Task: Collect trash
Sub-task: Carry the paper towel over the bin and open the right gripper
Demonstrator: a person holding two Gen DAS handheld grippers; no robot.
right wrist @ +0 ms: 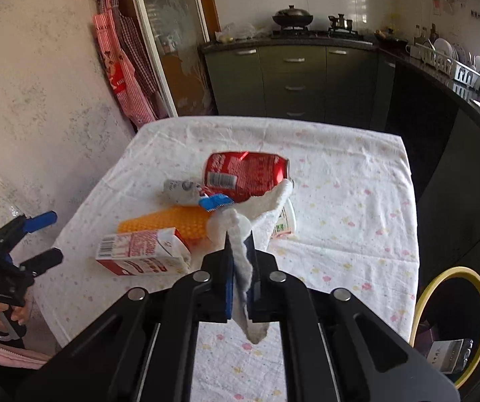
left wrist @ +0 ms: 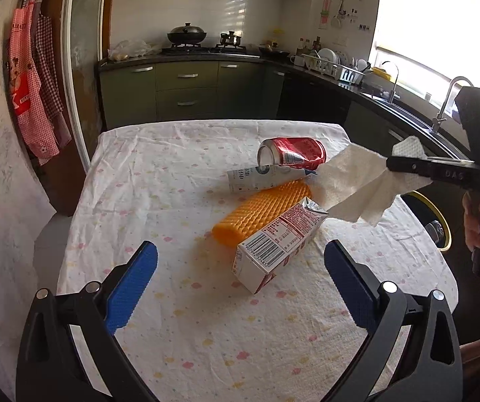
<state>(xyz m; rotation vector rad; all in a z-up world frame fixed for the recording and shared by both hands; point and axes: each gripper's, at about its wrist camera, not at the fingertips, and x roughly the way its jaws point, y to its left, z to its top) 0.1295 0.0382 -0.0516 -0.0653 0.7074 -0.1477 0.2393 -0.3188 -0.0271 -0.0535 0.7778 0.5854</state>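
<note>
Left wrist view: our left gripper point(left wrist: 240, 288) gapes empty above the carton point(left wrist: 275, 244); our right gripper point(left wrist: 395, 164) pinches the paper towel point(left wrist: 354, 184), lifted clear of the tablecloth point(left wrist: 159, 181).

Right wrist view: jaws clenched on the towel; bin point(right wrist: 424, 296) beside the table.

A: Table point(left wrist: 159, 181) layout? Left wrist view.

B: Items cluster around mid-table. Milk carton point(left wrist: 275, 246) lies on its side, nearest the camera. Mesh sleeve point(left wrist: 260, 212) just behind it, touching. Tube point(left wrist: 260, 177) behind the sleeve; can point(left wrist: 293, 154) on its side behind that, resting against the tube.

A: Paper towel point(left wrist: 357, 184)?

B: Right of the cluster, off the table surface, hanging from the right gripper point(left wrist: 407, 167).

A: Bin point(right wrist: 447, 321)?

B: Right wrist view: below the table's right edge, on the floor. Left gripper point(left wrist: 240, 288) sits before the carton. Kitchen counter point(left wrist: 186, 55) behind the table.
</note>
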